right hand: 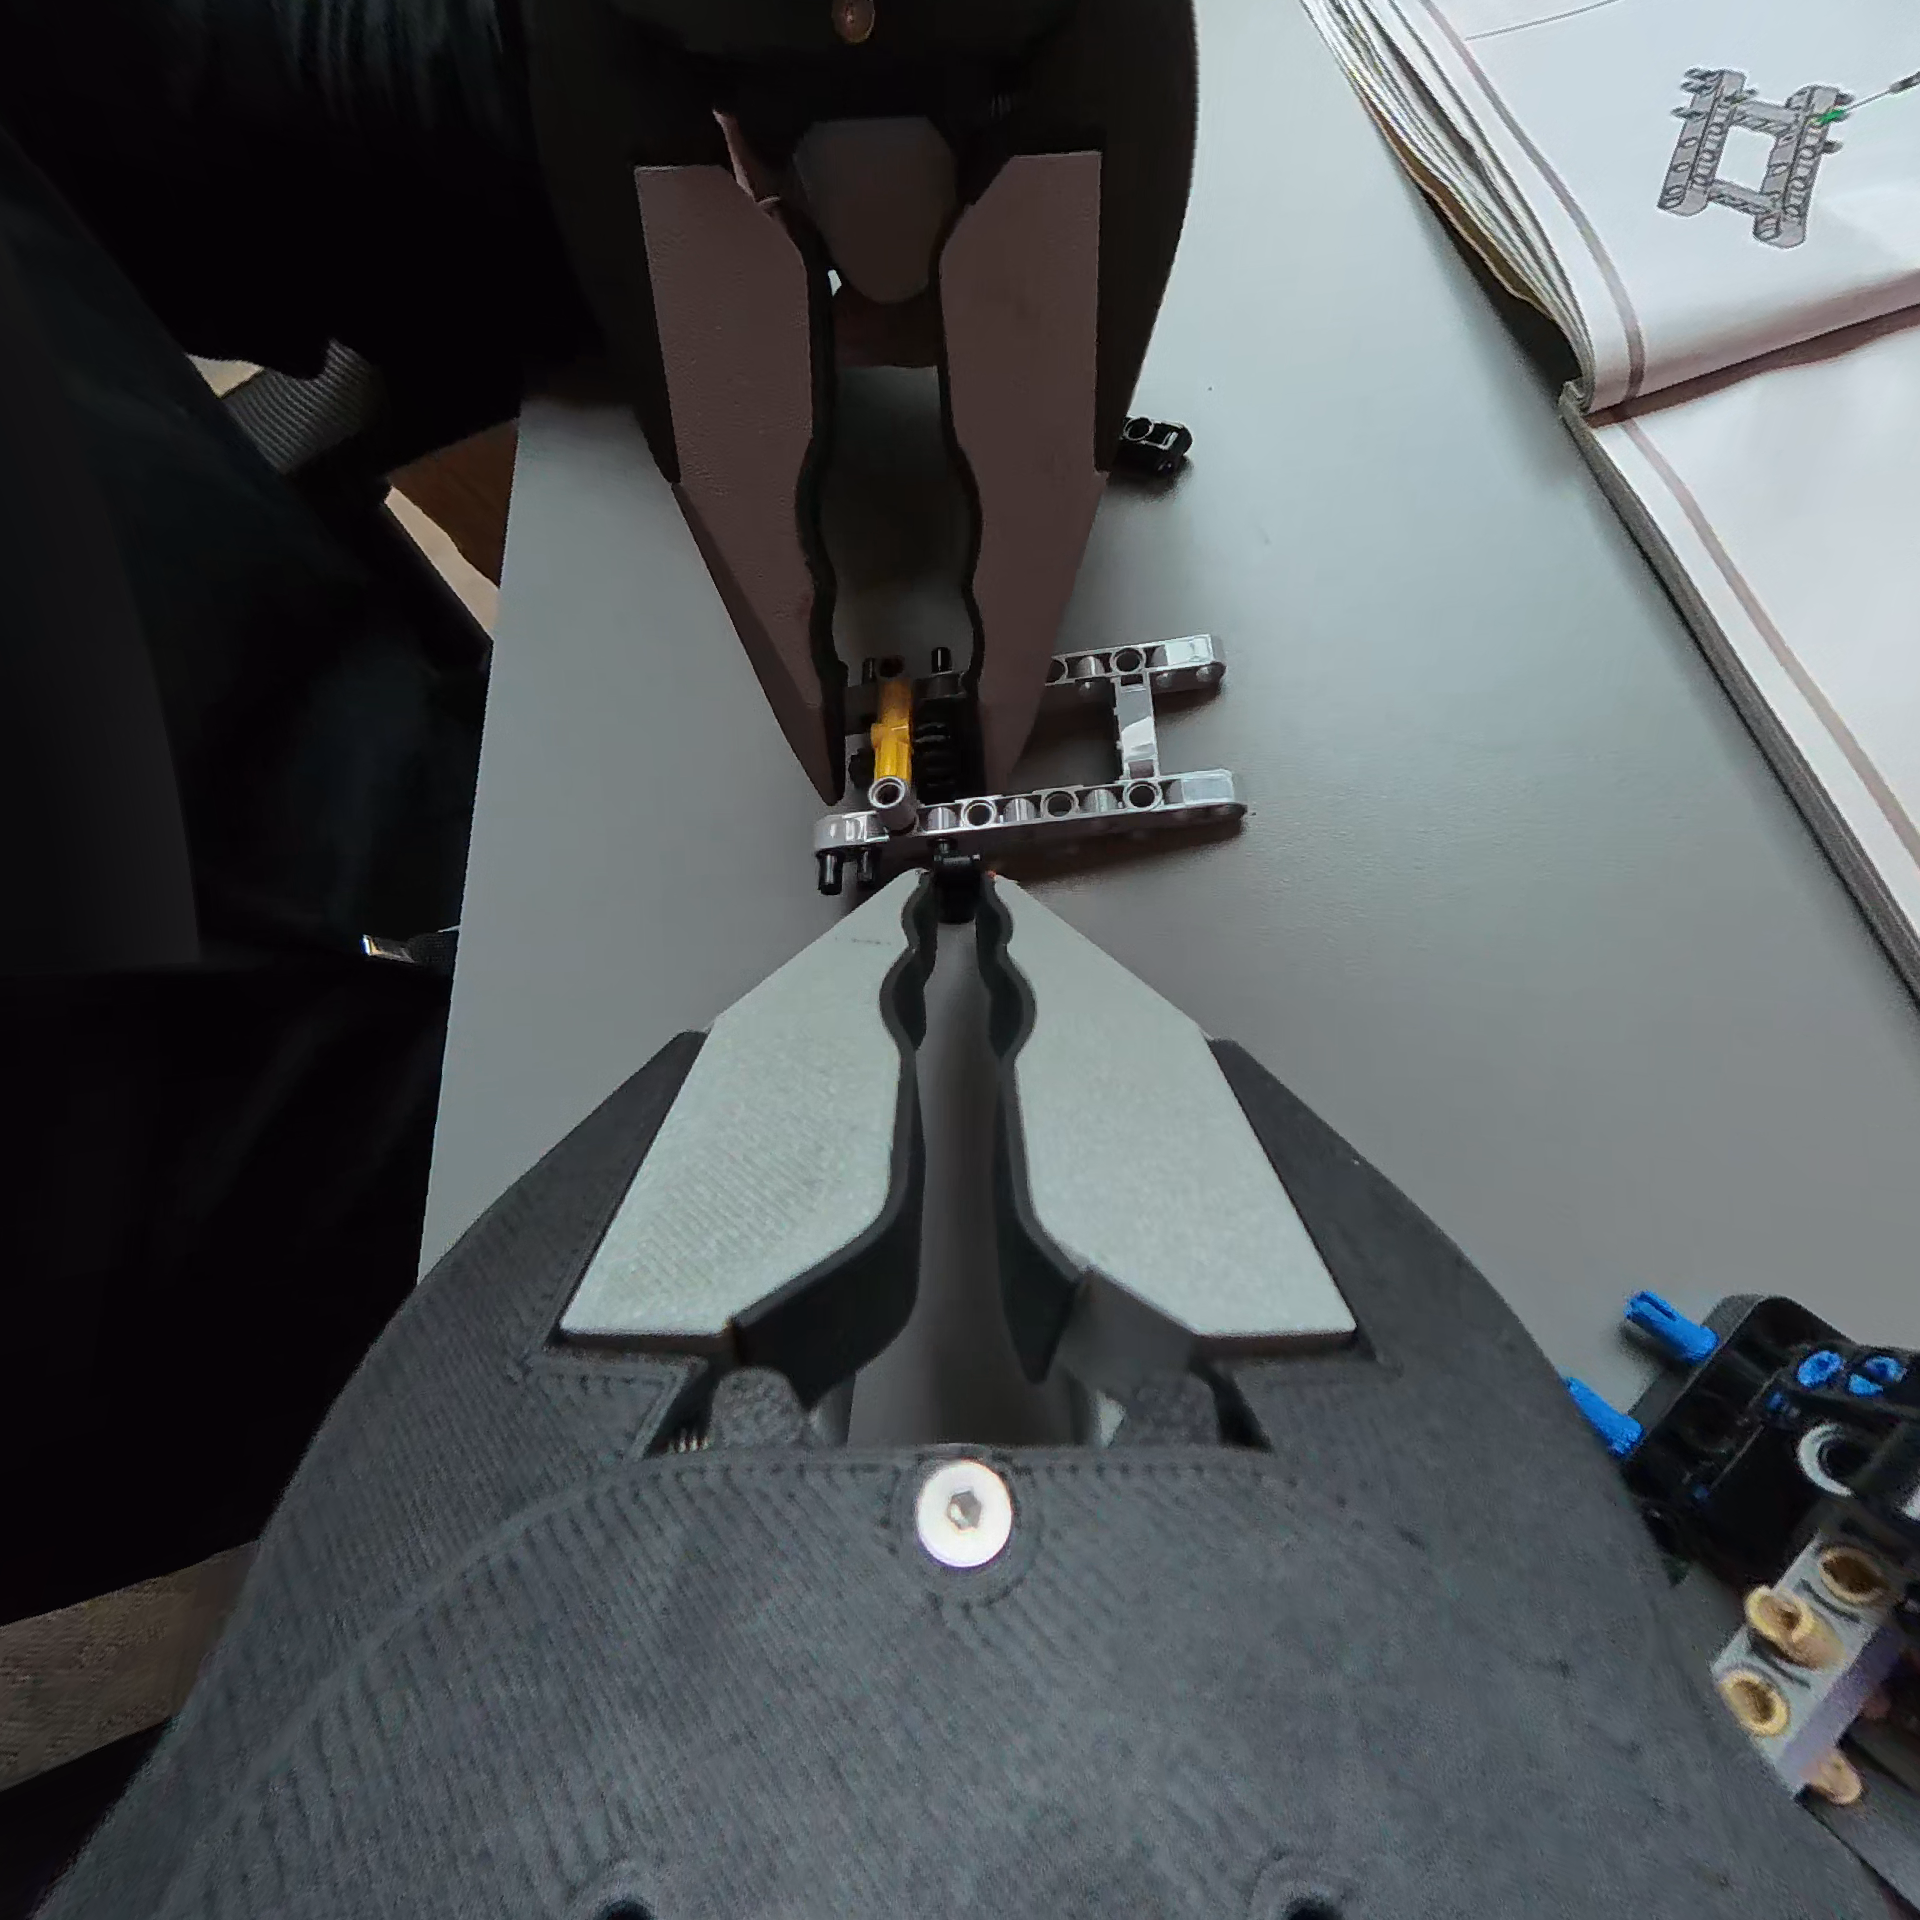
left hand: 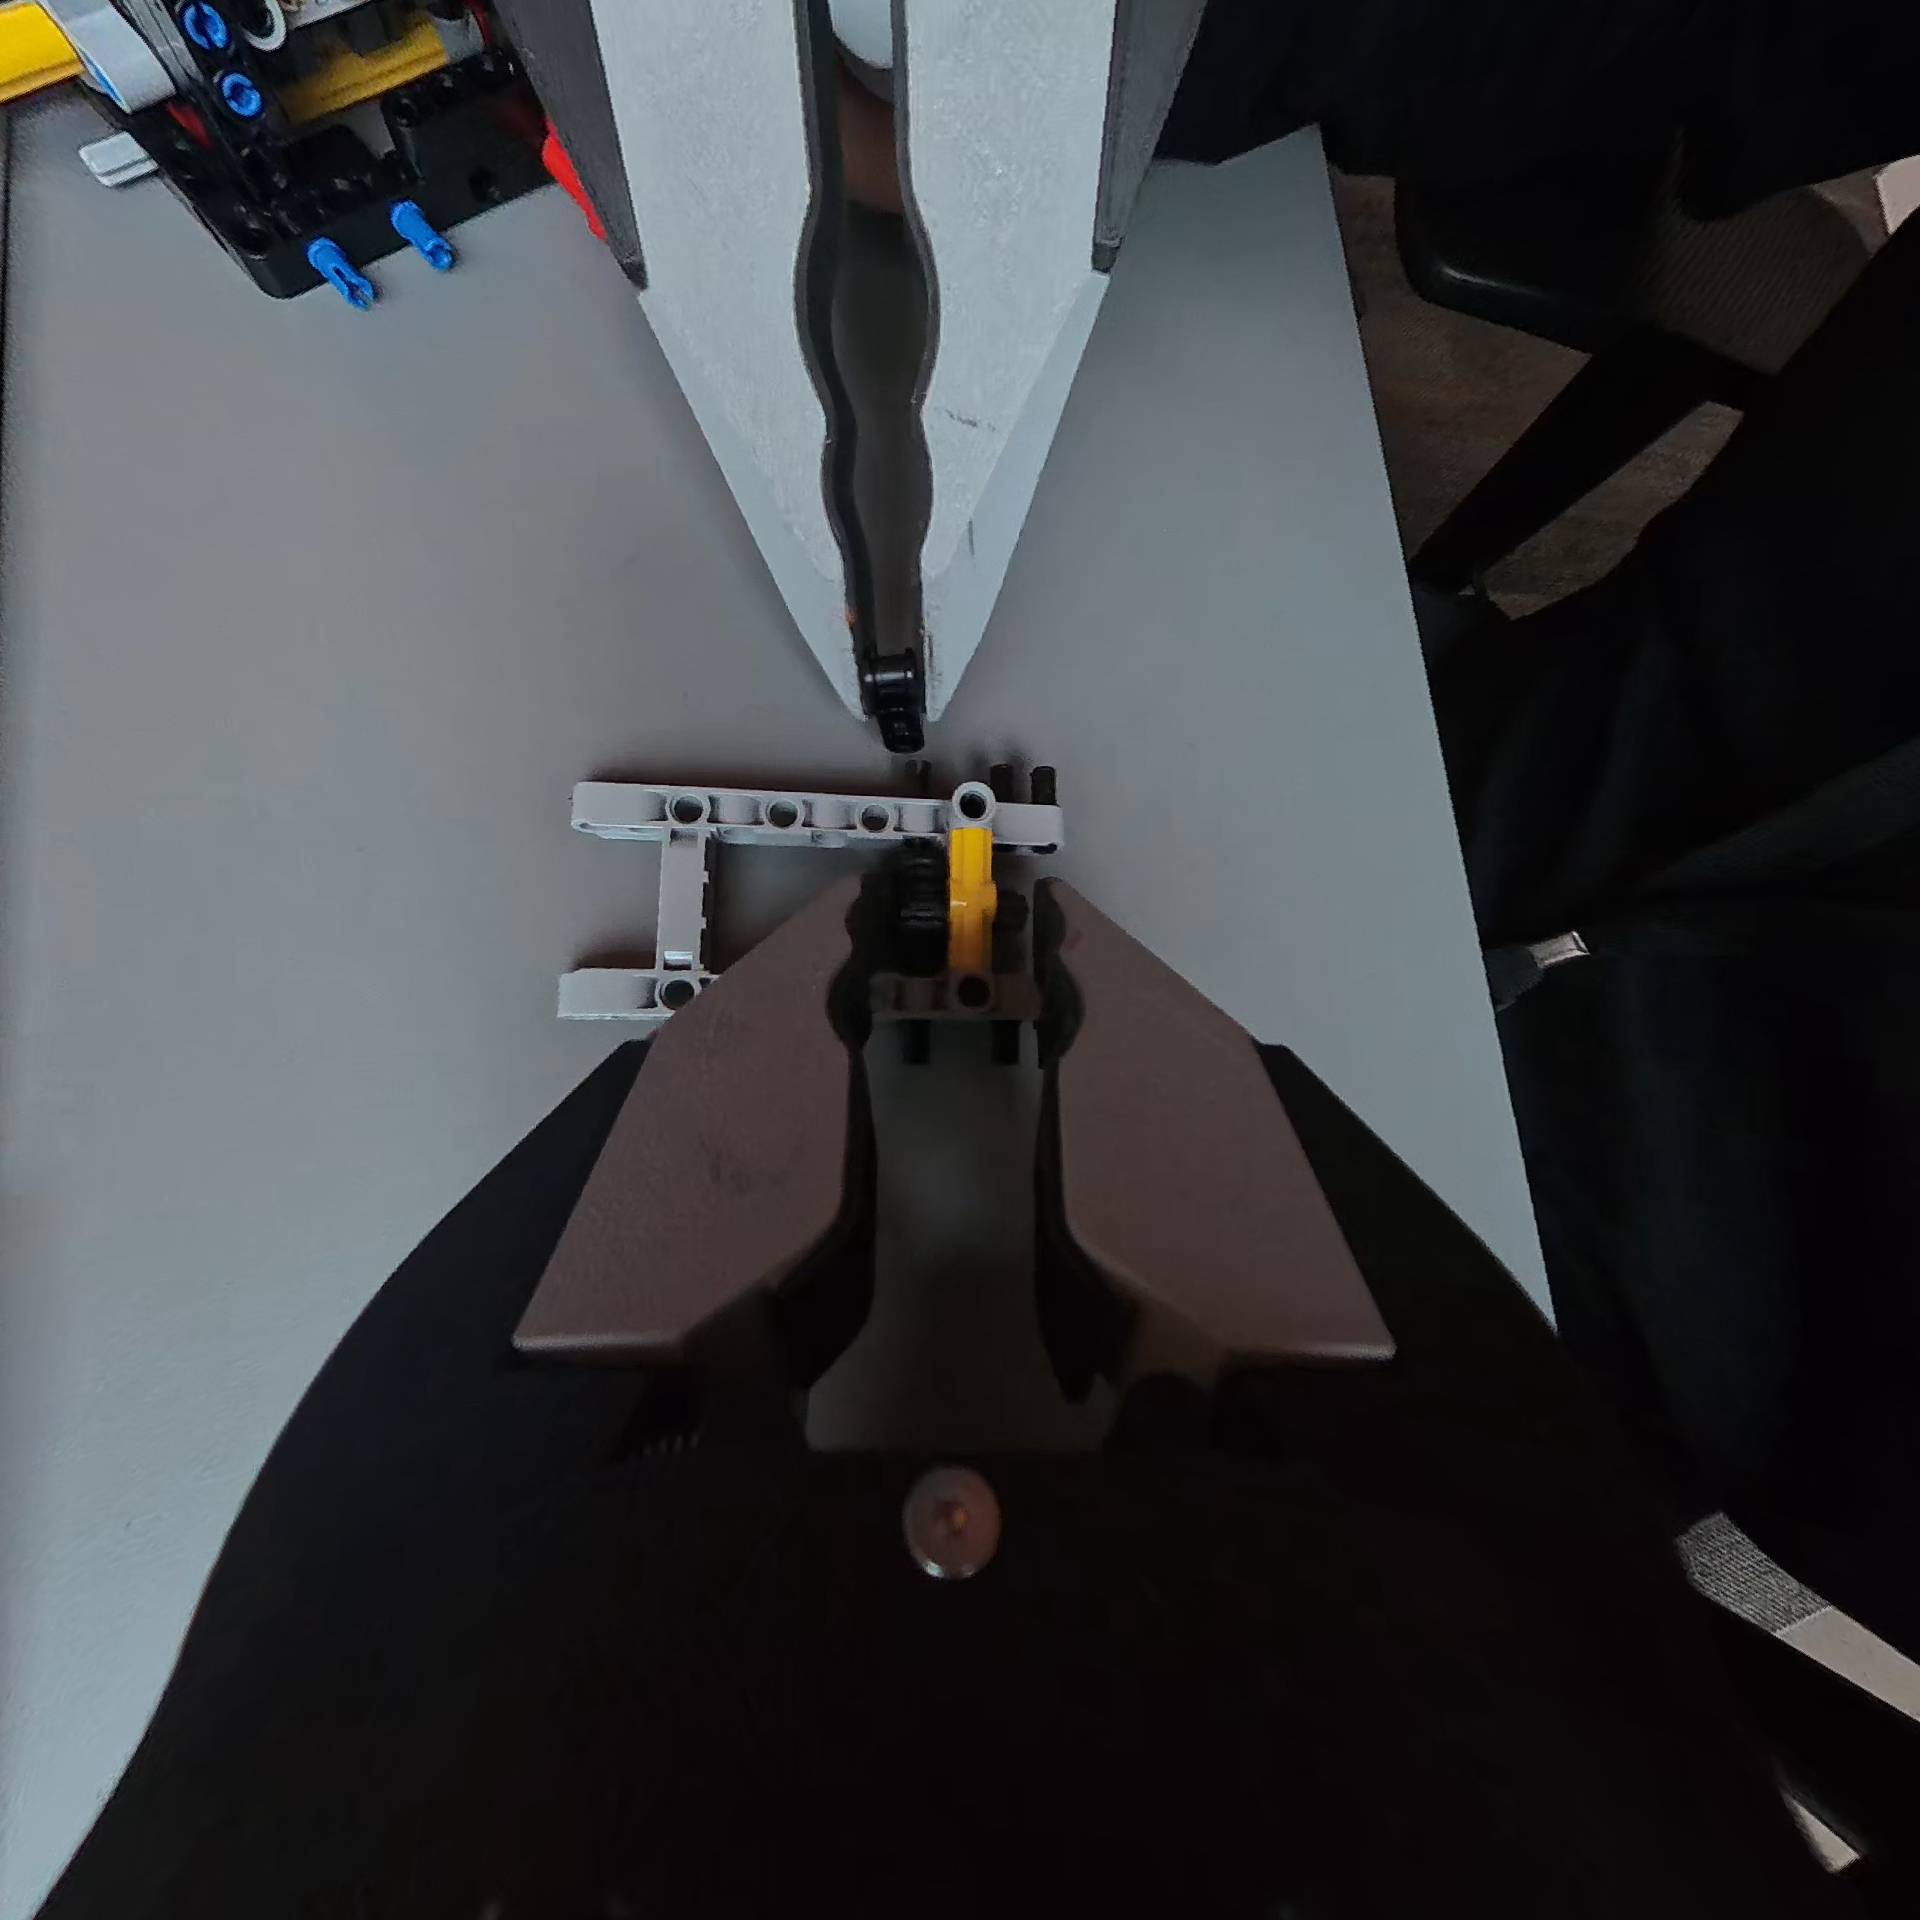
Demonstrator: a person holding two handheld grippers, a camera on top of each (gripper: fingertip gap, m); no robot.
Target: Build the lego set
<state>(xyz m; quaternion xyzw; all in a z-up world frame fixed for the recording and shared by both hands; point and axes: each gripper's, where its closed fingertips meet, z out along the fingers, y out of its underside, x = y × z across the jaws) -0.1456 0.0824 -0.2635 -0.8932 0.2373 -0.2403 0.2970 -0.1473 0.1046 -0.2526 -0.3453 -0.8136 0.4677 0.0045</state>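
A light grey lego frame (left hand: 779, 810) lies on the grey table (left hand: 312, 623), with a yellow piece (left hand: 971, 894) and a black gear (left hand: 914, 894) in its right end. My left gripper (left hand: 951, 904), with brown fingers, is shut on that end of the frame. My right gripper (right hand: 954, 883), with grey fingers, is shut on a small black pin (right hand: 952, 868) and holds it against the outer side of the frame's long beam (right hand: 1091, 805). In the left wrist view the right gripper (left hand: 896, 712) comes from the top with the pin (left hand: 896, 696).
A black lego build with blue pins (left hand: 343, 156) stands at the table's far left; it also shows in the right wrist view (right hand: 1787, 1455). An open instruction booklet (right hand: 1714, 208) lies beyond the frame. A loose black connector (right hand: 1153, 442) lies beside the left gripper. The table edge (left hand: 1434, 727) runs close by. The tips of both grippers are at nearly the same place.
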